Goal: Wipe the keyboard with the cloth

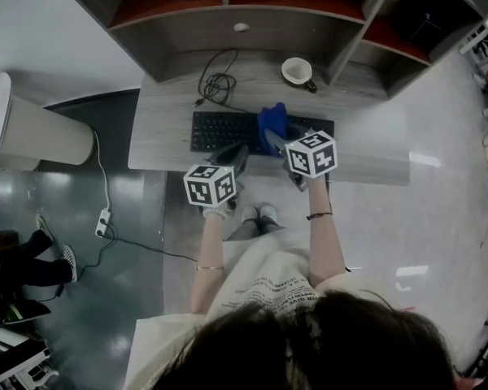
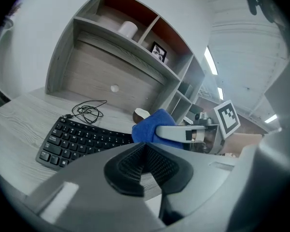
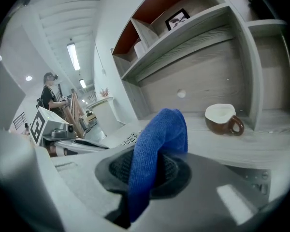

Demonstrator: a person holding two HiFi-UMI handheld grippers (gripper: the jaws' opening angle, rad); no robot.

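Illumination is bright and even, from ceiling strips (image 3: 73,56). The floor (image 1: 439,218) shows glare. Gripper views bend strongly at edges (dark vignette corners).

I read bare desk (image 1: 374,149) right of the keyboard (image 1: 228,130) as open passage. Behind the keys, a coiled cable (image 1: 218,84) and a cup (image 1: 298,71) block the back strip. A shelf divider (image 1: 347,43) stands close beside the cup.

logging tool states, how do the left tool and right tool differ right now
The right tool grips the blue cloth; the left tool holds nothing. The right tool reaches over the keyboard; the left tool sits at its near edge. Both are shut.
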